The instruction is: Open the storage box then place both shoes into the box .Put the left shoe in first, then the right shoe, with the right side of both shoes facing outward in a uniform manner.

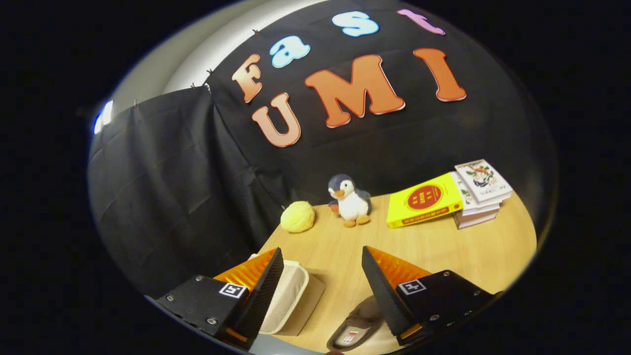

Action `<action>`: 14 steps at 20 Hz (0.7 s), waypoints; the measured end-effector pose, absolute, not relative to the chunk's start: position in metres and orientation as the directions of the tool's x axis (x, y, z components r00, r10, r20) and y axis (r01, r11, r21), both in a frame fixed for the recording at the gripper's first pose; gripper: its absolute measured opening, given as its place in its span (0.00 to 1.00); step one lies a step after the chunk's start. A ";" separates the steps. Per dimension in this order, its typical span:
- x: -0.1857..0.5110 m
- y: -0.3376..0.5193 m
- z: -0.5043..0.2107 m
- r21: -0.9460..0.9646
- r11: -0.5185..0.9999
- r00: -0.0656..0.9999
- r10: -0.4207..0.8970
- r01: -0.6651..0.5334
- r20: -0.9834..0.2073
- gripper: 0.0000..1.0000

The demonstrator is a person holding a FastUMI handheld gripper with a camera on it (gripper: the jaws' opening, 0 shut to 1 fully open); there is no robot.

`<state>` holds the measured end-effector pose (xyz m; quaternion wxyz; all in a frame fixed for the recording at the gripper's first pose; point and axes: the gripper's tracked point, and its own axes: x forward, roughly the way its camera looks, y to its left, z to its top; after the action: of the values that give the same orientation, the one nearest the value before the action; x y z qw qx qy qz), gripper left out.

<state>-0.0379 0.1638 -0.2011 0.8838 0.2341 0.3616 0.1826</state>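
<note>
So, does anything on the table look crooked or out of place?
One thing: the yellow book leans tilted against the book stack instead of lying flat. The plush penguin stands upright beside the yellow ball. The gripper is open above the storage box and a shoe.

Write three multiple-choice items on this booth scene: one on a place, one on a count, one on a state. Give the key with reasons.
1. Where is the yellow ball?
A. on the books
B. on the table beside the toy penguin
C. inside the storage box

2. How many shoes can be seen?
A. one
B. two
C. three

3. How does the tool stand?
A. shut on the shoe
B. shut on the box
C. open

Key: 1 B, the ball lies on the wood next to the penguin. 2 A, one shoe shows by the fingers. 3 C, the fingers stand wide apart, the lidded storage box and the shoe below them.
</note>
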 end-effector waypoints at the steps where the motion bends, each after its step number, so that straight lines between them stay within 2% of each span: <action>1: -0.043 0.173 -0.207 0.580 0.803 0.646 0.517 -0.139 -0.561 0.96; 10: -0.094 0.243 -0.262 0.702 0.703 0.393 0.681 -0.116 -0.617 0.96; 14: -0.115 0.262 -0.288 0.720 0.687 0.301 0.709 -0.096 -0.637 0.96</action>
<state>-0.1150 0.2623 -0.2879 0.7522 0.2911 0.5272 0.2675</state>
